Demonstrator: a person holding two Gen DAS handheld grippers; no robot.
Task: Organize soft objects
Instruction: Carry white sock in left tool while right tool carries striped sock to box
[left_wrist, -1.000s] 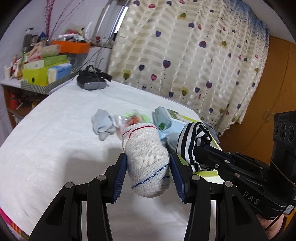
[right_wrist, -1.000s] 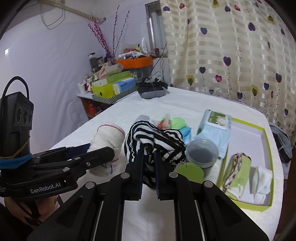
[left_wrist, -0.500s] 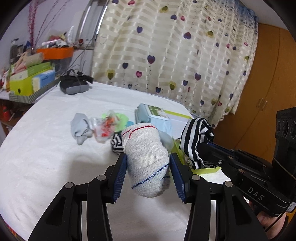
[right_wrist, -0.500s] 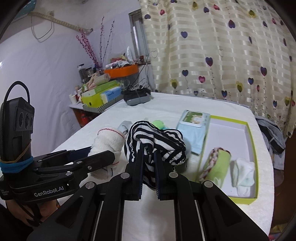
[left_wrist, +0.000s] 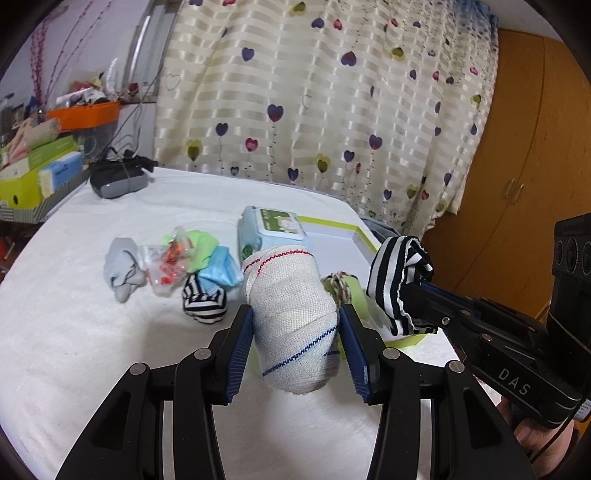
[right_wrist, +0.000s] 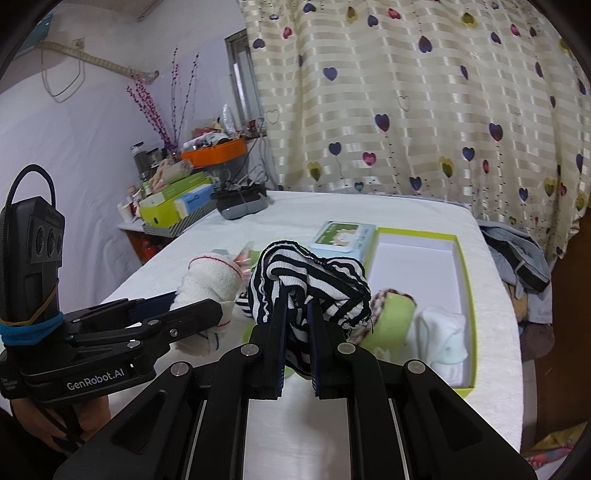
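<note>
While both tools hang above the white-covered table (left_wrist: 74, 350), the left tool (left_wrist: 295, 325) grips a rolled cream sock (left_wrist: 291, 317) with red and blue stitching between its blue pads, the roll lifted clear of the cloth. Toward the table's left side lies a loose cluster: a grey sock (left_wrist: 122, 267), a clear plastic packet (left_wrist: 164, 264), green and blue cloths (left_wrist: 210, 254) and a small black-and-white striped bundle (left_wrist: 205, 301). Behind the cream sock, a pack of wet wipes (left_wrist: 271, 230) rests just beside the green-rimmed box (right_wrist: 463, 258), which sits along the table's right edge. Inside the box, at its near end, a green roll with a patterned trim (right_wrist: 391, 314) lies touching a white sock (right_wrist: 443, 339). The right tool (right_wrist: 297, 321) is clamped on a striped black-and-white sock (right_wrist: 306, 273), held up near the box's near left corner. A dark headset (left_wrist: 116, 177) sits at the table's far left corner.
</note>
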